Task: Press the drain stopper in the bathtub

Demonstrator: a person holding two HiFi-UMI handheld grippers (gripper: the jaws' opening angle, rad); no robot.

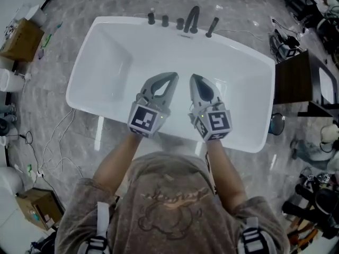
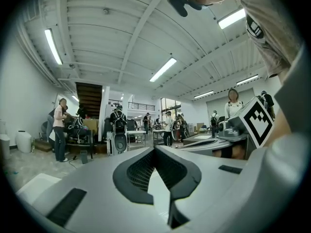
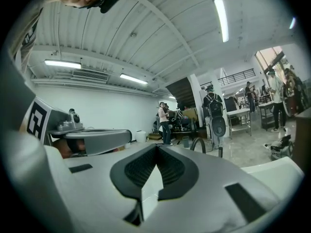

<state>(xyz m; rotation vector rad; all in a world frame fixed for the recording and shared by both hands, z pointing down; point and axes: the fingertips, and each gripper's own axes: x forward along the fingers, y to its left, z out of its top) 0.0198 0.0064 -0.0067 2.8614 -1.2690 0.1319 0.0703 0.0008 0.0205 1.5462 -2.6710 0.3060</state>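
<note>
The white bathtub (image 1: 106, 46) lies below me in the head view, with its dark faucet (image 1: 192, 19) and handles on the far rim. No drain stopper shows; the tub floor beneath the grippers is hidden. My left gripper (image 1: 174, 75) and right gripper (image 1: 193, 76) hover side by side above the middle of the tub, tips pointing toward the faucet. Both are shut with nothing between the jaws. In the left gripper view the left gripper (image 2: 155, 148) points level across the room, and so does the right gripper (image 3: 156, 146) in its own view, where the faucet (image 3: 198, 144) shows ahead.
Marble floor surrounds the tub. Cardboard boxes (image 1: 20, 38) stand at the left, a dark cabinet (image 1: 294, 81) at the right, and cables (image 1: 58, 142) trail on the floor. Several people (image 2: 60, 127) stand far off among tables and equipment.
</note>
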